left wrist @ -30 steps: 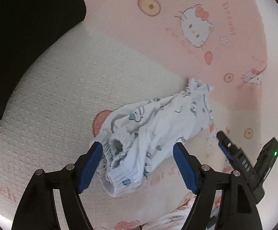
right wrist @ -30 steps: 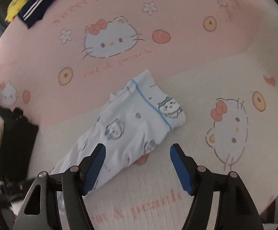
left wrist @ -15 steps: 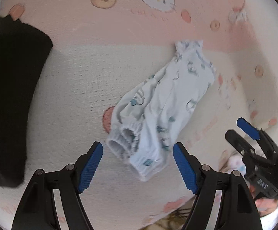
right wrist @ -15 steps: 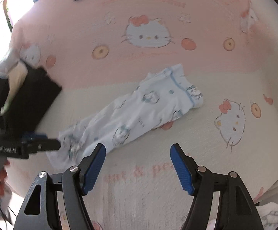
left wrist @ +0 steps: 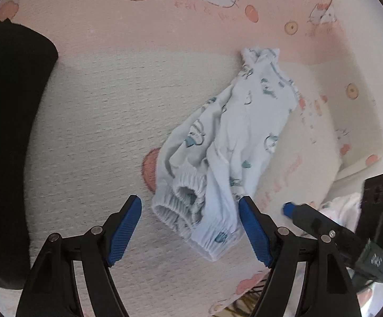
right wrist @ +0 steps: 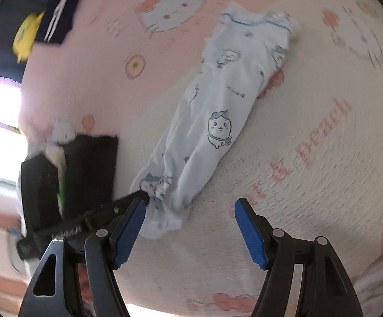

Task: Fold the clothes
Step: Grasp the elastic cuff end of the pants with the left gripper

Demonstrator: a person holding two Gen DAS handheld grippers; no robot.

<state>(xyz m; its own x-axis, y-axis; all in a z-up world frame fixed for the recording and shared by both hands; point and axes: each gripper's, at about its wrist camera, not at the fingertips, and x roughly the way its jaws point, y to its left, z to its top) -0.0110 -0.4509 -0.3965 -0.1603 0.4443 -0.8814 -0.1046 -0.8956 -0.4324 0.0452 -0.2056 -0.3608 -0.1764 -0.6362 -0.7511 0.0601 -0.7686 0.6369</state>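
Pink bedsheet (left wrist: 91, 111); both grippers (left wrist: 190, 222) (right wrist: 190, 227) gape over pale-blue garment (left wrist: 233, 142).

On the pink-and-cream blanket (right wrist: 310, 121) at the right of the right wrist view we read "peach"; other lettering is too blurred.

Left gripper (left wrist: 190, 223) spread wide, right gripper (right wrist: 190, 223) likewise — both angled downward

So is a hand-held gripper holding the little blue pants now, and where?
No, neither. The left hand-held gripper is open around the pants' elastic waistband, not pinching it; the right hand-held gripper is open too.
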